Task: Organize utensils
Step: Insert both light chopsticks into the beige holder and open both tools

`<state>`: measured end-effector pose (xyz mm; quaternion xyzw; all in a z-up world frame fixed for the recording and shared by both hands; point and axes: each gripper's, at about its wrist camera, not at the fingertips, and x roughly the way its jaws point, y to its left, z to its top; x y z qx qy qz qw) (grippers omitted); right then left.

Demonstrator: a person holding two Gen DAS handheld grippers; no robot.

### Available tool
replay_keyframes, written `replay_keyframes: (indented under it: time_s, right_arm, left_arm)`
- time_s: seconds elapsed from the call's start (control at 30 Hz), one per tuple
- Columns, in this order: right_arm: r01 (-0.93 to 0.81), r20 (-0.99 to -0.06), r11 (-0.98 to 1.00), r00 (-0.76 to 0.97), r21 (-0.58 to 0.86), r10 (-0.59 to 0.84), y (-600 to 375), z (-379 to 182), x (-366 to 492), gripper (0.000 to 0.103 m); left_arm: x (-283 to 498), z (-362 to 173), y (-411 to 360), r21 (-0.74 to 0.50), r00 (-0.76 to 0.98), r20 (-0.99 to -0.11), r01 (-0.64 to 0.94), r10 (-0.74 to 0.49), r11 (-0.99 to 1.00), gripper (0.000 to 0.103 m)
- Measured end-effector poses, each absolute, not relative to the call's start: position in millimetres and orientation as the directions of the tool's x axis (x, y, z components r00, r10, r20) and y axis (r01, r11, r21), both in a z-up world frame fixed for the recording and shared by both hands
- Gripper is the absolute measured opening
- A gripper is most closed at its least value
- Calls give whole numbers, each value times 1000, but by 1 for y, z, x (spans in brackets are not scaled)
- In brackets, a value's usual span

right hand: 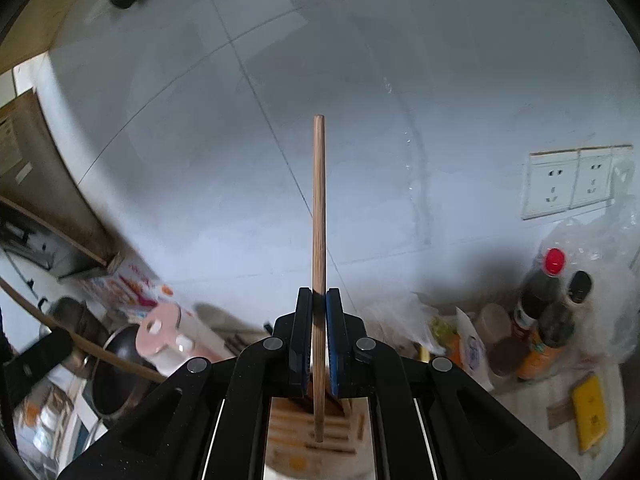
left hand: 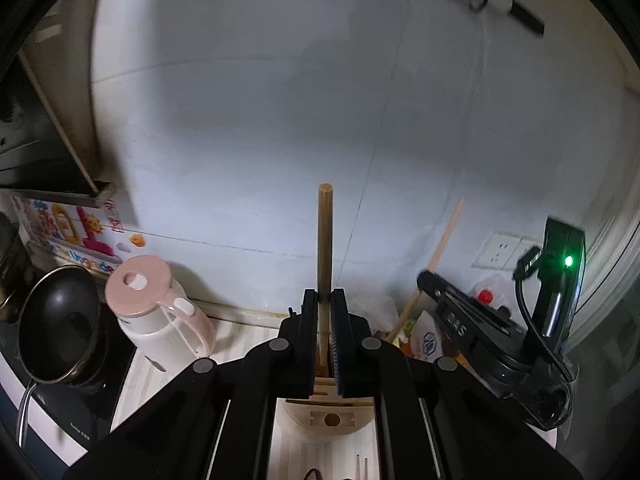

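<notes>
Left gripper (left hand: pixel 325 300): jaws clamped on a wooden stick (left hand: pixel 325 236), held upright before the white tiled wall (left hand: pixel 260 120). Right gripper (right hand: pixel 319 300): jaws clamped on a thinner wooden chopstick (right hand: pixel 319 208), likewise upright. A wooden utensil holder (left hand: pixel 326 416) with slots is seen on the counter beneath both grippers. A pink-lidded kettle (left hand: pixel 160 312) and a black pan (left hand: pixel 60 328) are noted at left.

Left gripper (left hand: pixel 325 300) clamped on upright wooden stick (left hand: pixel 325 236), above slotted holder (left hand: pixel 330 416) on counter. Kettle (left hand: pixel 160 312) left of holder, pan (left hand: pixel 60 324) further left on stove. Right gripper (right hand: pixel 319 300) pinching chopstick (right hand: pixel 319 208) (upright, lower end over holder (right hand: pixel 316 436)). Bottles (right hand: pixel 540 300) right, beneath wall sockets (right hand: pixel 572 182).
</notes>
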<state>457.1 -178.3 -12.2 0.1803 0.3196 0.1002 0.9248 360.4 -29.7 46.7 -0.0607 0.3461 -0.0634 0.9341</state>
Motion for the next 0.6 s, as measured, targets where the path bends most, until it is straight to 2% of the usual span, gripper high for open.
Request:
replay_keyframes:
  time_s: [0.3, 0.43, 0.5, 0.53, 0.57, 0.6]
  right_arm:
    - [-44, -562, 925, 783, 377, 266, -164, -51, 487, 7]
    - [-53, -592, 922, 752, 384, 290, -164, -67, 494, 7]
    - [-52, -620, 924, 726, 380, 296, -166, -66, 493, 11]
    - [-52, -626, 922, 720, 383, 301, -169, -64, 491, 21]
    - [-43, -626, 920, 721, 390, 299, -174, -59, 487, 33]
    - [-34, -621, 916, 724, 400, 298, -181, -53, 481, 36]
  left_arm:
    - [417, -22, -37, -137, 649, -747, 58, -142, 989, 4]
    - [423, -30, -33, -162, 610, -777, 44, -155, 986, 6]
    - [418, -22, -28, -187, 611, -774, 31, -167, 982, 9]
    - [412, -15, -25, -186, 624, -764, 29, -163, 982, 14]
    - [407, -9, -23, -173, 638, -757, 18, -144, 985, 28]
    - [401, -5, -22, -164, 649, -749, 9, -130, 986, 40]
